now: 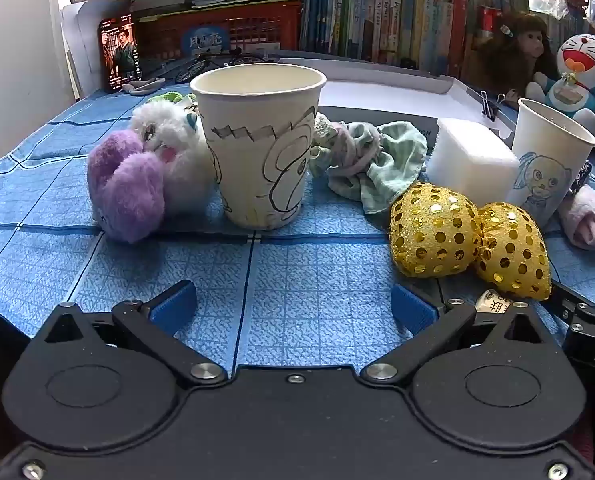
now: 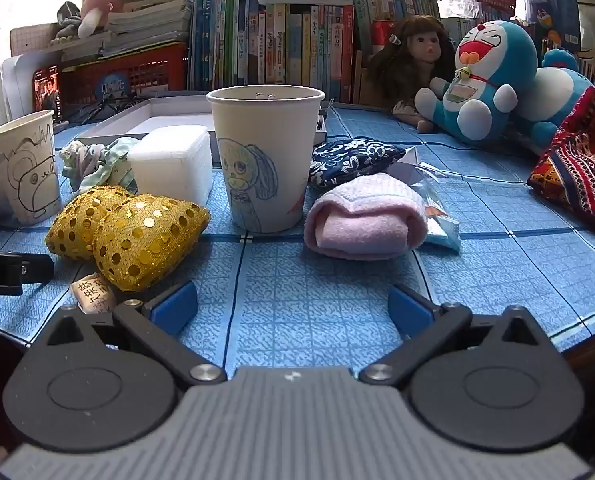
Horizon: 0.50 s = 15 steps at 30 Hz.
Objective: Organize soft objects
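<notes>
Jaws of both grippers wide open, nothing between them. Left gripper [image 1: 293, 306] low over the blue counter [image 1: 297, 280]; paper cup [image 1: 259, 144] upright straight ahead of its jaws, purple-and-white plush [image 1: 145, 180] ahead-left touching the cup, crumpled green cloth [image 1: 371, 160] ahead-right, gold sequin cushions [image 1: 469, 240] near the right blade.

Right gripper [image 2: 293, 306]: dog-drawn cup [image 2: 263, 160] upright dead ahead, rolled pink towel [image 2: 365, 220] ahead-right just beside it, foam block [image 2: 173, 160] ahead-left, gold cushions near the left blade.

Step, as judged: approach, nothing grasped yet; sorting looks not yet begun. Next move likely calls for advancing on one soft piece, closing gently.

Towel roll: long axis runs crosswise to the right jaws, rolled end facing the camera. Gold pair lies crosswise too.
</notes>
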### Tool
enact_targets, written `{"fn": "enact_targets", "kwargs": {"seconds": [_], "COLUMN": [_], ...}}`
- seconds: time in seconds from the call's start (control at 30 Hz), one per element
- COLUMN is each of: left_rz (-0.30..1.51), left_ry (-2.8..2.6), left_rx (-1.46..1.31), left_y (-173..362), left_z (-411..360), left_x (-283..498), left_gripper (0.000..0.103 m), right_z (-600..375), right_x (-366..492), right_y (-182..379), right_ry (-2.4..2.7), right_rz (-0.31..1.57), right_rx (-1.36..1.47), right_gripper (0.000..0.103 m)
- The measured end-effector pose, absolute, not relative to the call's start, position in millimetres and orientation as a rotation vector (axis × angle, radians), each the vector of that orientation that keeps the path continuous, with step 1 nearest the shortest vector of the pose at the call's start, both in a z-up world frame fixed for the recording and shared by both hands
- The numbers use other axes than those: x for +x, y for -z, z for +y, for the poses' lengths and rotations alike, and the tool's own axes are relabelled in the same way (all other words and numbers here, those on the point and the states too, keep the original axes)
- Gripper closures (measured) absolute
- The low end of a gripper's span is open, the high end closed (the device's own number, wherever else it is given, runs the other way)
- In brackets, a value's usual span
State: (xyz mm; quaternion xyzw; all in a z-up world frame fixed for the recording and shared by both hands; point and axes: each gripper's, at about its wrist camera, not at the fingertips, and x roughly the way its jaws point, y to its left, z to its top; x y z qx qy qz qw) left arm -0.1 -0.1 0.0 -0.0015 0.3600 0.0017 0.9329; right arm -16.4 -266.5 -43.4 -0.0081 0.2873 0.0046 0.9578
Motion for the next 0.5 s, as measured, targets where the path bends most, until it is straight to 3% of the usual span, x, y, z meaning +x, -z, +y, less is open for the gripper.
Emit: {"fn": "enact_targets", "kwargs": {"seconds": [0.5], "left_rz": [0.744], "left_ry": [-0.004], "left_rx": [-0.002], "left_y": [0.1], "left_z": [-0.1], "left_x": [0.0], "left_gripper": [0.0], "right_z": [-266.4], "right_x": [-15.6], "right_y": [43.4], "right_ry": [-0.009], "right_rz": [0.584], "right_rx": [-0.016], "right_gripper": [0.0]}}
